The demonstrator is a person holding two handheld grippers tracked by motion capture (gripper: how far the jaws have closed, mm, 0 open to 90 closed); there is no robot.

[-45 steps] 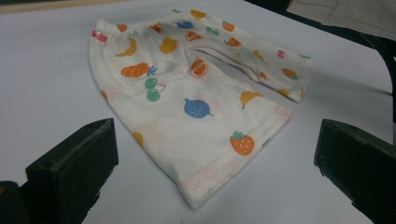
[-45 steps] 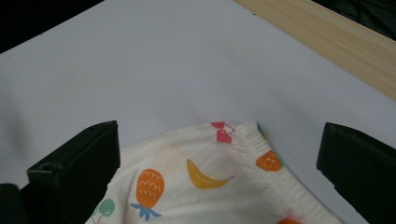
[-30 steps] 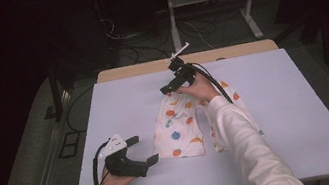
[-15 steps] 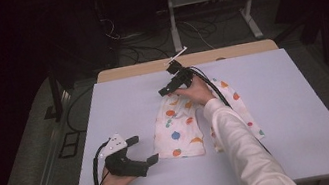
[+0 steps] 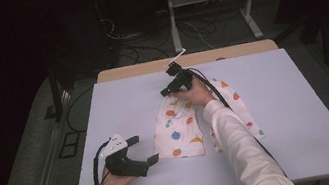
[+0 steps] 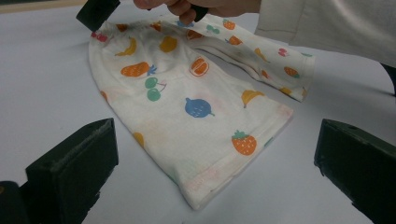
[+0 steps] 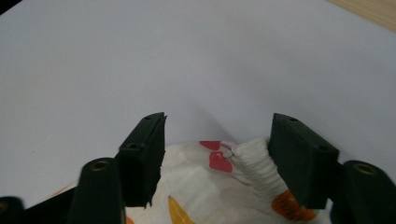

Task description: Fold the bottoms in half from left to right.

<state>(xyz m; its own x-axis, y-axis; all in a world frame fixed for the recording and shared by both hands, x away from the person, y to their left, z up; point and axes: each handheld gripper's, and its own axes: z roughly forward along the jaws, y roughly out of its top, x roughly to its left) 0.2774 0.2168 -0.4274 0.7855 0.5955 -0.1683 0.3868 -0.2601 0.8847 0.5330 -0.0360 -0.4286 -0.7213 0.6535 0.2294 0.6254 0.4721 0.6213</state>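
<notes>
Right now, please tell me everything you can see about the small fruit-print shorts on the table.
The shorts look like thin white cotton printed with coloured fruits: cherries, bananas, strawberries, oranges. They lie flat on the white table, waistband at the far end, two legs toward the person, the left leg smooth, the right one partly under the sleeve. The ribbed waistband sits between the right gripper's open jaws. The left gripper rests open nearby, not touching.

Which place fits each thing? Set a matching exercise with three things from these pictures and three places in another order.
Things:
1. left gripper
2. right gripper
3. fruit-print shorts

Places:
A. at the far, waistband end of the shorts
B. spread flat on the white table
C. near the table's front left edge, jaws wide apart

Pairs: 1-C, 2-A, 3-B
</notes>
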